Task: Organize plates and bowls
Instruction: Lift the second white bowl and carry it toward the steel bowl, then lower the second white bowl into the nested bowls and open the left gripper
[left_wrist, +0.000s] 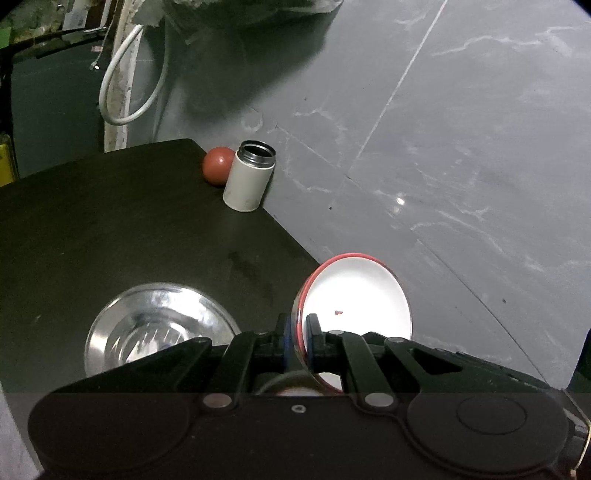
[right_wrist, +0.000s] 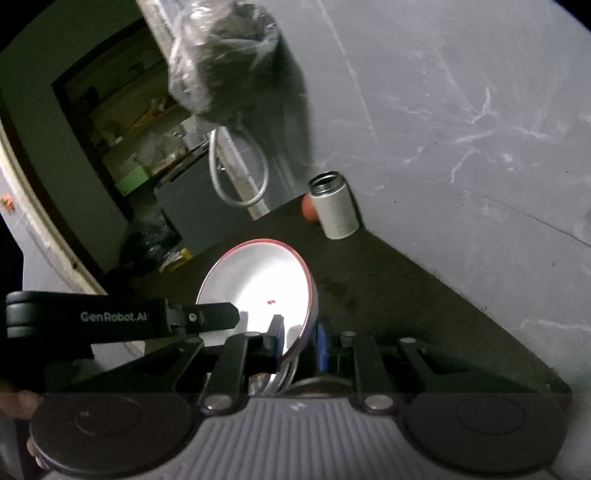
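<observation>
Your left gripper (left_wrist: 300, 332) pinches the red-rimmed plate (left_wrist: 354, 291) by its rim, tilted on edge above the table (left_wrist: 110, 221). Your right gripper (right_wrist: 299, 339) pinches it too. Steel bowl (left_wrist: 159, 325) at nine o'clock.

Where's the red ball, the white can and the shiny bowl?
red ball (left_wrist: 216, 164), left wrist view, its front.
white can (left_wrist: 245, 181), left wrist view, its side.
shiny bowl (left_wrist: 147, 325), left wrist view, its inside.
</observation>
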